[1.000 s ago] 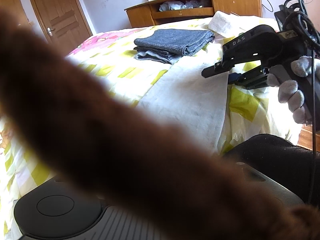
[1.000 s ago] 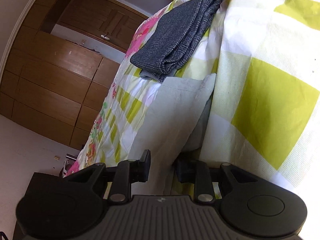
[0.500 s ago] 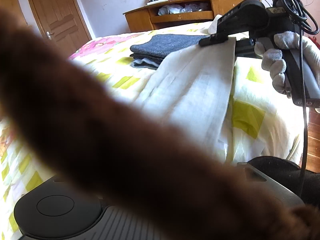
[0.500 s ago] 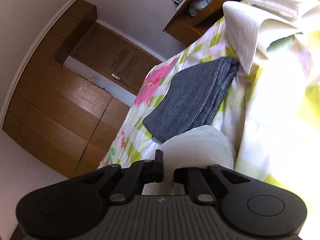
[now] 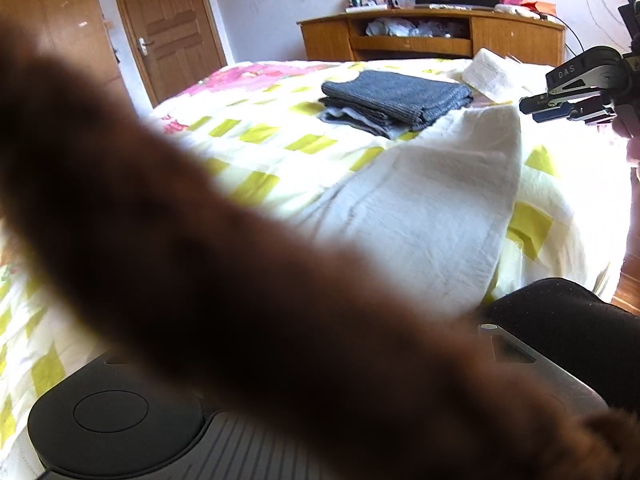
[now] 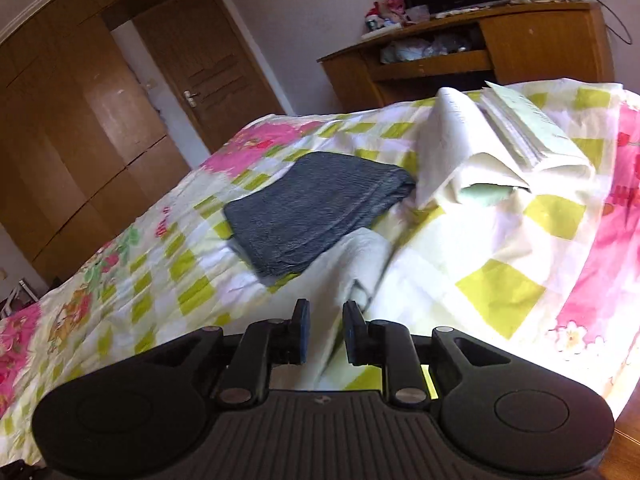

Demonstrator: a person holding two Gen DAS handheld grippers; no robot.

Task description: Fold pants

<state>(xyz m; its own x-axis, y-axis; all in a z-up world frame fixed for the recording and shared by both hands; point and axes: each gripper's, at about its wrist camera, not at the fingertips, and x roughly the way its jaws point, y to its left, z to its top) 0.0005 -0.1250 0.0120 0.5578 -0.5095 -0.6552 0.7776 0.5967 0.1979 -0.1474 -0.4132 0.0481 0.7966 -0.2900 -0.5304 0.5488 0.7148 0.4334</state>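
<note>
Right wrist view shows the right gripper with jaws apart, holding nothing, above the white pants lying on the bed. Left gripper is hidden by a brown blur, so I cannot tell its state. The loose fold may slide open

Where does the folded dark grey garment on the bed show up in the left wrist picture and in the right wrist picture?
Left wrist view: the folded dark grey garment lies above centre, on the bedspread, beyond the white pants.
Right wrist view: it lies at centre, beyond the right gripper.
Shared landmark: the wooden TV stand behind the bed, upper right in both views.
</note>
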